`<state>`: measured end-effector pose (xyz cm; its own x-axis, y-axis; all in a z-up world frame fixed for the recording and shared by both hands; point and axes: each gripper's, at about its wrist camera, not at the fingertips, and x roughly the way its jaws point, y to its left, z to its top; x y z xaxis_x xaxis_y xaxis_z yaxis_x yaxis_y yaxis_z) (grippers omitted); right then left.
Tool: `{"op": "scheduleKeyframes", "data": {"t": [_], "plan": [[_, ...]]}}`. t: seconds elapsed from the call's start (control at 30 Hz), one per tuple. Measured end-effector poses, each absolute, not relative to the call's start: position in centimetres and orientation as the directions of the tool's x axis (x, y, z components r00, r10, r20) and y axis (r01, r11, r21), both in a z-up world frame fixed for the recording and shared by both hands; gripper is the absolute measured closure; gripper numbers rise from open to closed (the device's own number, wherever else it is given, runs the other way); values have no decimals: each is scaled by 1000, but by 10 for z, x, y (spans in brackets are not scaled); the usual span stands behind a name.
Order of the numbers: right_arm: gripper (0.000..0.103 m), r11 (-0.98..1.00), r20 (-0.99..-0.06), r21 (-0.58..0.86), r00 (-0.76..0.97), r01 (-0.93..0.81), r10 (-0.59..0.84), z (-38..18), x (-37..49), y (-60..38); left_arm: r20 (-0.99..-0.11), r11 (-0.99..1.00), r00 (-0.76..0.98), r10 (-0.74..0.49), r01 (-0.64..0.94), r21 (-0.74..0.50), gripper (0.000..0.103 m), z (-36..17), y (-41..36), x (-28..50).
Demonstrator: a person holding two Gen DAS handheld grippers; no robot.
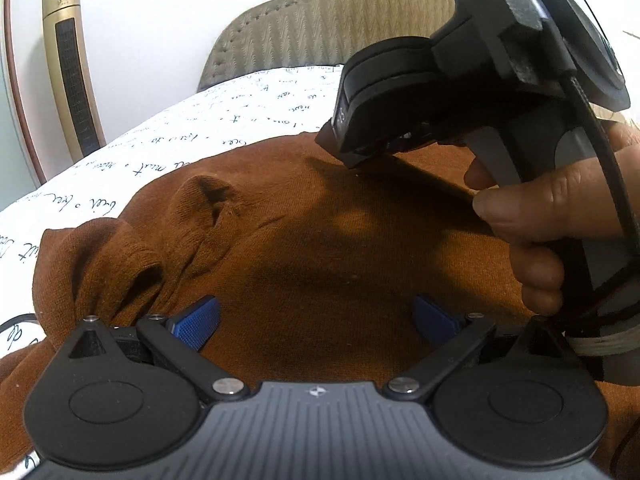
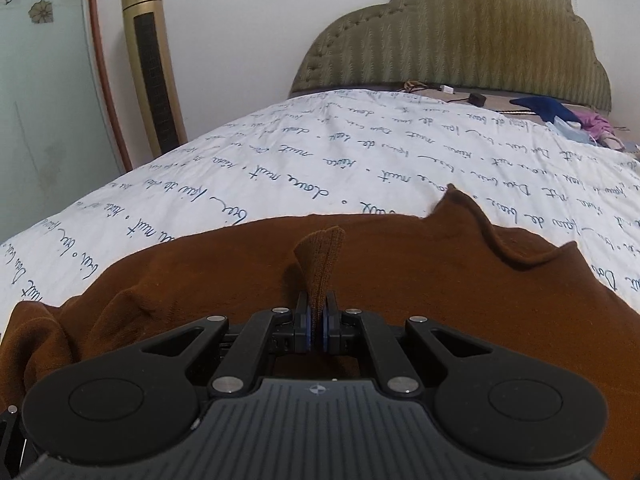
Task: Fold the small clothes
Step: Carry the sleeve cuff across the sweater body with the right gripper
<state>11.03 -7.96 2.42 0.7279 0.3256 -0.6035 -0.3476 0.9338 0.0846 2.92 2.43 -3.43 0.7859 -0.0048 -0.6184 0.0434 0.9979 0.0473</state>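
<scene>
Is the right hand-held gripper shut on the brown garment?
Yes. The right hand-held gripper pinches a ribbed flap of the brown garment.

A: What do my tools look like?

B: My left gripper (image 1: 316, 320) is black with blue bumpy pads (image 1: 199, 322), round silver screws and a grey ribbed top. My right gripper (image 2: 316, 326) matches; a black cable (image 1: 612, 168) runs down it.

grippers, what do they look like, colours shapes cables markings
Both are black, handheld units. The left gripper has blue ridged pads, angled link arms with silver pivot screws, two round discs and a ribbed grey plate bearing a small compass-like mark. The right gripper is built the same; from the left wrist view a black cable runs along its grey-and-black handle.
</scene>
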Motion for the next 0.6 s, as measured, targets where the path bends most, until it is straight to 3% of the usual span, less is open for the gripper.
{"op": "scheduleKeyframes", "data": {"t": [0.27,0.4,0.47,0.53,0.6], "plan": [[94,912,-602,94,707,-398,371,32,112,-72,-610,999,792,22,11,50,0,-27,28,26],[91,904,-632,82,679,-419,373,28,116,-63,-572,993,817,75,-7,120,0,-15,29,11],[81,904,-651,104,659,-414,376,23,119,-62,-567,989,819,88,-5,146,0,-11,30,6],[51,906,-659,140,646,-400,387,20,119,-64,-566,985,818,105,-6,174,0,-7,34,0],[46,909,-637,151,664,-389,390,23,111,-65,-559,981,819,127,-20,194,0,-5,40,-8]]}}
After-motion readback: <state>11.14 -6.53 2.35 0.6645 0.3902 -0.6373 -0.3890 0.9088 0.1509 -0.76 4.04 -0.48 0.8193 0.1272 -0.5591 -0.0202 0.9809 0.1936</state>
